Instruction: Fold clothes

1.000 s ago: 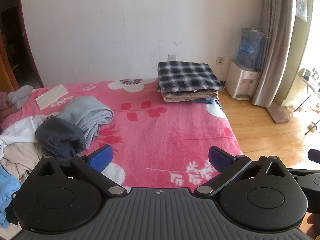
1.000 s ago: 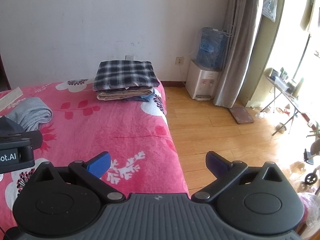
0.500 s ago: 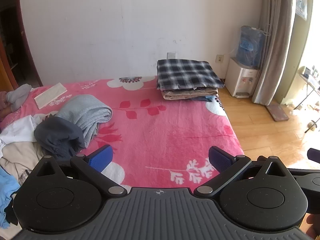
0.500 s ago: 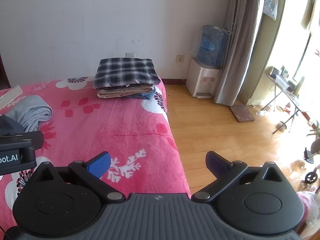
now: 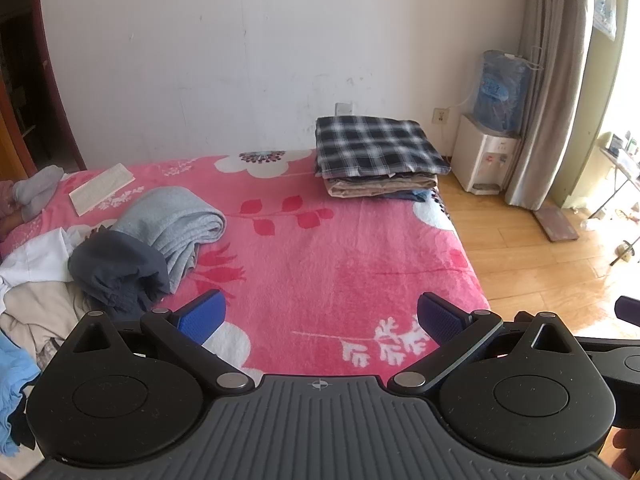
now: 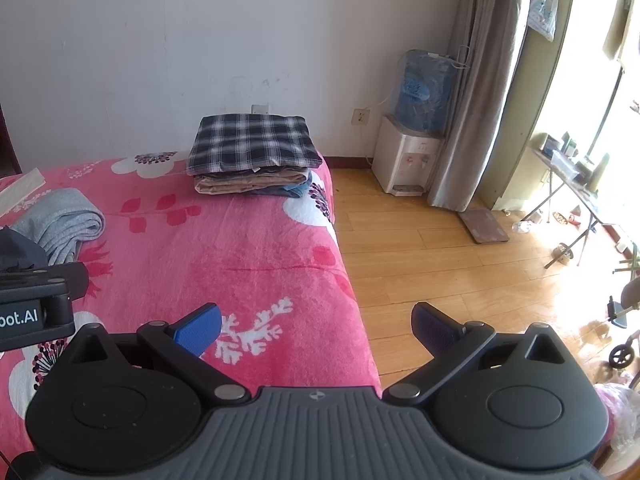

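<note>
A folded stack topped by a plaid shirt (image 5: pixel 378 147) sits at the far right corner of the pink floral bed (image 5: pixel 320 248); it also shows in the right wrist view (image 6: pixel 252 142). A heap of unfolded clothes lies at the left: a grey knit garment (image 5: pixel 172 220), a dark grey garment (image 5: pixel 116 272), white and beige pieces (image 5: pixel 32 280). My left gripper (image 5: pixel 320 316) is open and empty above the bed's near part. My right gripper (image 6: pixel 316 326) is open and empty over the bed's right edge.
A water dispenser (image 6: pixel 412 152) and a curtain (image 6: pixel 480 88) stand by the far wall at the right. Wooden floor (image 6: pixel 440 264) runs along the bed's right side. A folding table (image 6: pixel 568 176) stands by the window. A flat white box (image 5: pixel 102 187) lies on the bed's far left.
Both grippers have drifted slightly back and up, so the scene sits a little lower in view. Both stay open and empty. The clothes have not moved.
</note>
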Demonstrator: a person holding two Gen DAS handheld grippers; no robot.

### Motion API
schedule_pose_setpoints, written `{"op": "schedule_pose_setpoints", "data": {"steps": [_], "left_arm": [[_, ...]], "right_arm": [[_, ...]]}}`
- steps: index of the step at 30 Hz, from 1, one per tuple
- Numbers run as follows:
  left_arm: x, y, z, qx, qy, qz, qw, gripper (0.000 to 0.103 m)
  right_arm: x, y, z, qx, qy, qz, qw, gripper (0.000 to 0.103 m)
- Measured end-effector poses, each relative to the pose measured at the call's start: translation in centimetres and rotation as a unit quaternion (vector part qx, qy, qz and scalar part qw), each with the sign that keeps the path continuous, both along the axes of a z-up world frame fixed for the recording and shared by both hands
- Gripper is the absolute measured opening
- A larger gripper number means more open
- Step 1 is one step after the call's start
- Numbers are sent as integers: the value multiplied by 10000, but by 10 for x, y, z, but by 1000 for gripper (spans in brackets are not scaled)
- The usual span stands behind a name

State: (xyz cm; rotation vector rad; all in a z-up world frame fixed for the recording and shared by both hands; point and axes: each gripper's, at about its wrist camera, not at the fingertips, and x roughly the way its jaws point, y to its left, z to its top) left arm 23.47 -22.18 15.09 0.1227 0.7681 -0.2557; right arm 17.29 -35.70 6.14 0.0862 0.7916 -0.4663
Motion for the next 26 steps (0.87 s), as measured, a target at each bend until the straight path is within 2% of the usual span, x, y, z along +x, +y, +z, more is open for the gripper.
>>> {"op": "schedule_pose_setpoints", "data": {"steps": [26], "left_arm": [[7,4,-3,-19,41,47,10000,103]], "right_arm": [[9,5,-4,-21,79,44,10000,103]]}}
